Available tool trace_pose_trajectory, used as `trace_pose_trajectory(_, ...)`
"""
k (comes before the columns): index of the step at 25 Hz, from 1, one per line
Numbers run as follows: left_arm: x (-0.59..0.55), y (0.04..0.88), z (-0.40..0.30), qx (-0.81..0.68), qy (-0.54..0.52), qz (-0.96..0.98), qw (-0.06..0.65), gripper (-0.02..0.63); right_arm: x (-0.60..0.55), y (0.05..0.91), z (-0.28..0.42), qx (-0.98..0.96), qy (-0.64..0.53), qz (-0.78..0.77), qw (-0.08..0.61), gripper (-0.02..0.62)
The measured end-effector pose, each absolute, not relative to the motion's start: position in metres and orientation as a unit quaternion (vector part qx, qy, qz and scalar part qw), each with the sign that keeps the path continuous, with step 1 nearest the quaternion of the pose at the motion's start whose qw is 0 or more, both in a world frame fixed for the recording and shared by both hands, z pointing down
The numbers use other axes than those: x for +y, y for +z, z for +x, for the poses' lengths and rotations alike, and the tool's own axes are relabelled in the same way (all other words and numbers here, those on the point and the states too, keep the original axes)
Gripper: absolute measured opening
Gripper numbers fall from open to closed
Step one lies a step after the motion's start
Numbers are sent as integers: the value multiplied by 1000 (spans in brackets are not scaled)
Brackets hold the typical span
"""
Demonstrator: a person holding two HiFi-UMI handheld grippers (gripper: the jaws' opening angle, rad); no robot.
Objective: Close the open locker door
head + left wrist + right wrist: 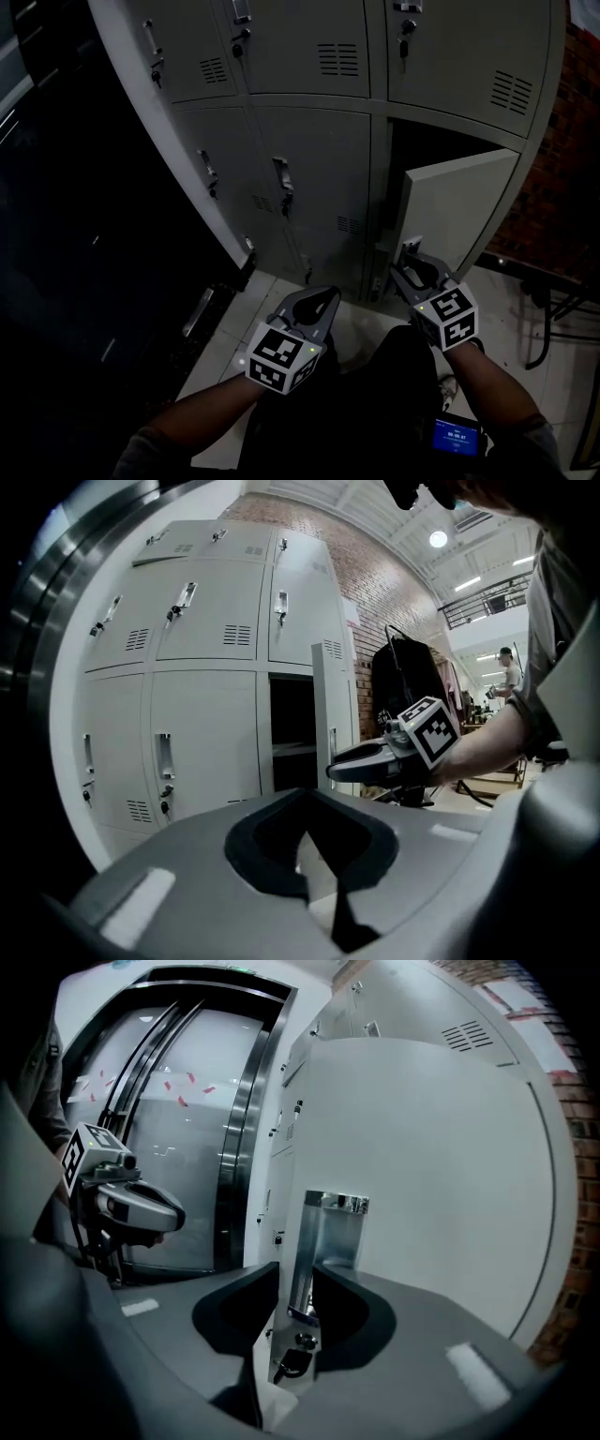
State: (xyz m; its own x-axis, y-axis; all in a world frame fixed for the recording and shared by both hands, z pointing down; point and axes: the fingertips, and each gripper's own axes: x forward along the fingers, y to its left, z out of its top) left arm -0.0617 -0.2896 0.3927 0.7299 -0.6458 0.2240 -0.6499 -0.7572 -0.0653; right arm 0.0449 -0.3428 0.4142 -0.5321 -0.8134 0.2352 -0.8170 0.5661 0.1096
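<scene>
The grey locker bank has one open door (459, 206) at the lower right, swung out from its dark compartment (422, 150). My right gripper (410, 258) is at that door's free edge. In the right gripper view the door's chrome handle (323, 1241), with a key lock below it, stands between the jaws of my right gripper (295, 1274); a thin gap shows on the left side. My left gripper (323, 298) hangs lower left, away from the lockers, shut with nothing in it. In the left gripper view the open door (333, 705) stands edge-on.
Closed locker doors (319, 178) fill the rest of the bank. A dark glass and metal frame (234, 1129) runs along the left. A brick wall (562, 178) and a metal chair frame (548, 319) stand at the right. White tiled floor (281, 291) lies below.
</scene>
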Motion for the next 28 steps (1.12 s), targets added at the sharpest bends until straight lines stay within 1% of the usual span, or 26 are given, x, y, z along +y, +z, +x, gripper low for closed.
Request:
trace_pose_trajectory(4,-306,394,-67,-366,113,924,5,2,-361,415,41,-873,7,470,130,113)
trace_pose_trajectory(11,-328,393,-58,-379,91,921,25,2,-394,416,37,-864,14,486,133,98)
trace_pose_trajectory(18,-331,399,-66,-378,97,920,32,2,-439,420,45,-839,23,524,143,47)
trace_pose_trajectory(28,-333,395,-64,-377,95,921,26,2,-468,420,53,-819,26,555,145,38)
